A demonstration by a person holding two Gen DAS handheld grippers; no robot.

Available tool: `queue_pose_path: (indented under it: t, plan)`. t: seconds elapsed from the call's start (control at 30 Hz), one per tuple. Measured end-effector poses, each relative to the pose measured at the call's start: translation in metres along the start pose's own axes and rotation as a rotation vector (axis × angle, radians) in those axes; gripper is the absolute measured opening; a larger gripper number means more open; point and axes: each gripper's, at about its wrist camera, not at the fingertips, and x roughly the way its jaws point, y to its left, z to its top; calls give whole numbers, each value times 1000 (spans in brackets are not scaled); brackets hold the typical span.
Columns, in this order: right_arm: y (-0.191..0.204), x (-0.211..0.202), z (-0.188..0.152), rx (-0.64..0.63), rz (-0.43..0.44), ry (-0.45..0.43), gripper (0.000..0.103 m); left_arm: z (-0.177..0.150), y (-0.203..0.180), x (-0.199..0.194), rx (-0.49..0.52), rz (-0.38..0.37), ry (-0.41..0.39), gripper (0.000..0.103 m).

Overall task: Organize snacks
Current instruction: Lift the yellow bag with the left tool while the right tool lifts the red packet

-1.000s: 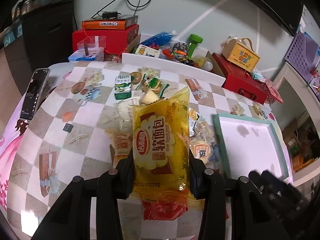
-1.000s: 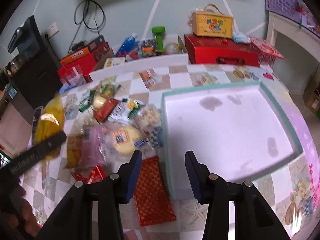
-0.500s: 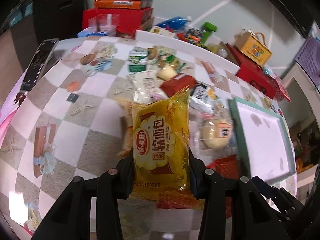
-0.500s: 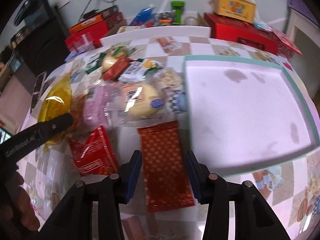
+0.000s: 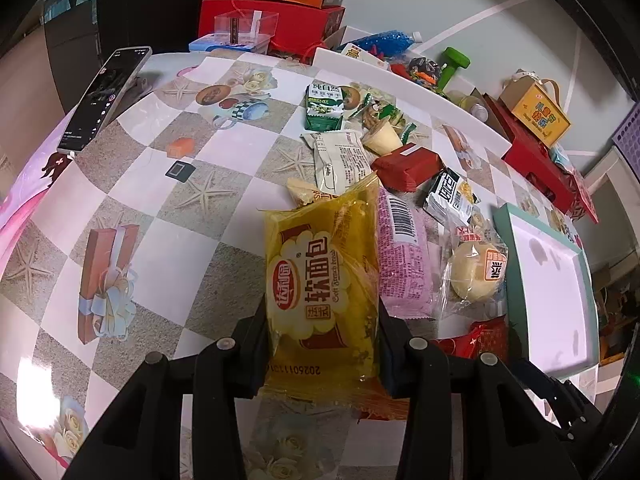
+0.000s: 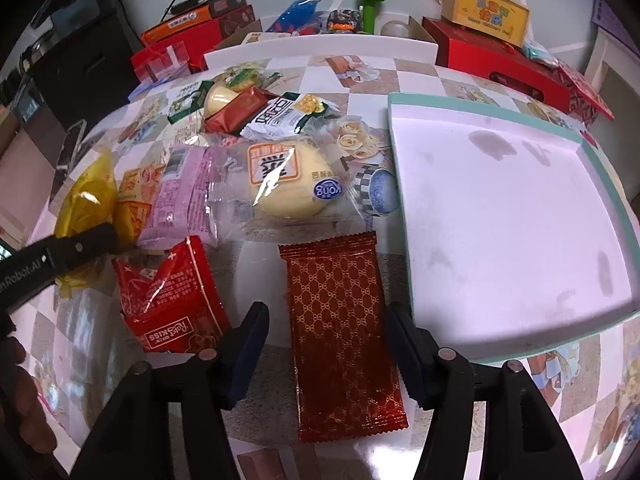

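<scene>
A table (image 5: 132, 184) covered in a checkered cloth printed with starfish, roses and gift boxes fills both views, backed by a pale wall with dangling cables. Red gift boxes (image 6: 496, 60), a yellow carton with a handle (image 6: 486, 12) and a green dumbbell (image 6: 370, 8) crowd the far edge, and a dark phone (image 5: 106, 96) lies at the left side. A shallow white tray with a teal rim (image 6: 404, 152) sits at the right, lightly stained. Beside it sprawls a heap of snacks, among them a pale bun in clear wrap (image 6: 288, 184) and a pink packet (image 5: 404, 256). The left gripper (image 5: 322, 350) is clamped on a yellow soft-bread packet (image 5: 320, 280), held above the table left of the heap, its long axis running straight away from the camera. The right gripper (image 6: 326, 354) is opening, its jaws straddling a dark red patterned packet (image 6: 340, 328) that lies flat just left of the tray, pointing lengthwise away from the camera; the pads stand clear of it.
</scene>
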Motion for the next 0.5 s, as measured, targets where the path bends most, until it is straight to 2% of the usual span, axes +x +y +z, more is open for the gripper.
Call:
queue_pose_path:
  t: [0.1,0.2,0.3,0.5]
  plan:
    - [4,5,-1,-7,20,23,64,0,0,0,-1,1,2,45]
    - [8,8,-2,-19,-14,25,66,0,2,0,-7,0,0,45]
    - [11,7,-3,-20,7,22,65,0,4,-1,-14,0,0,45]
    - [21,3,-2,-20,156,10,66,0,9,-4,-29,3,-7,45]
